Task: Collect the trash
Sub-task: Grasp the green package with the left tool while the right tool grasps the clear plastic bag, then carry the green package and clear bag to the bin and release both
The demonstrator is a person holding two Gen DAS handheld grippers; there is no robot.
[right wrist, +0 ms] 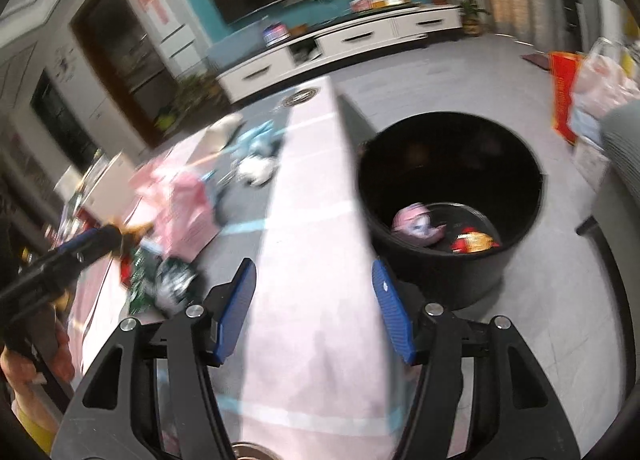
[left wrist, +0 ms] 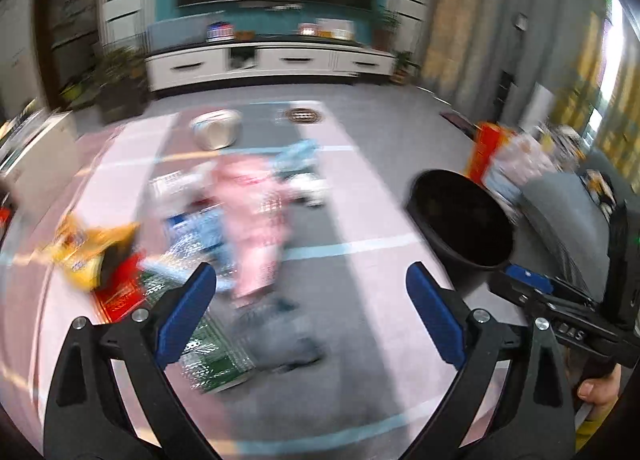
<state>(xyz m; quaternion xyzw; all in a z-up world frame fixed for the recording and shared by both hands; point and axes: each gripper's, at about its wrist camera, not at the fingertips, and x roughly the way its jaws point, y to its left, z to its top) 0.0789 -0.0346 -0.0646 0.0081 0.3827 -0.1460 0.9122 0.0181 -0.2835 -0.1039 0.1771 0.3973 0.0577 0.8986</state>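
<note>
Trash lies scattered over the pink-and-grey surface (left wrist: 372,196): a pink wrapper (left wrist: 252,220) near the middle, a yellow snack bag (left wrist: 86,252) at the left edge, a green foil packet (left wrist: 208,352) just by the left tongs (left wrist: 310,292), light blue wrappers (left wrist: 298,158) farther back, and a small metal bowl (left wrist: 218,128) beyond them. We judge the pile sits where it does so that both hands can reach it while the black bin (right wrist: 448,196) stands on the floor just beside the surface's right edge, close enough for a short carry. We see two pieces already in the bin's bottom, a crumpled pink one (right wrist: 416,226) and a red-and-yellow one (right wrist: 474,242), so we take the work to be partly done with most of the litter still out. Our left tongs hang above the pile with the blue pads spread wide and nothing between them, which suits a reach for the next piece. Our right tongs (right wrist: 314,300) are likewise spread wide and empty, poised over the surface's right strip next to the bin. The wrappers look thin, crinkled and shiny, light stuff that should crush easily under the pads; motion blur in the left view hides their print and exact outlines.
</note>
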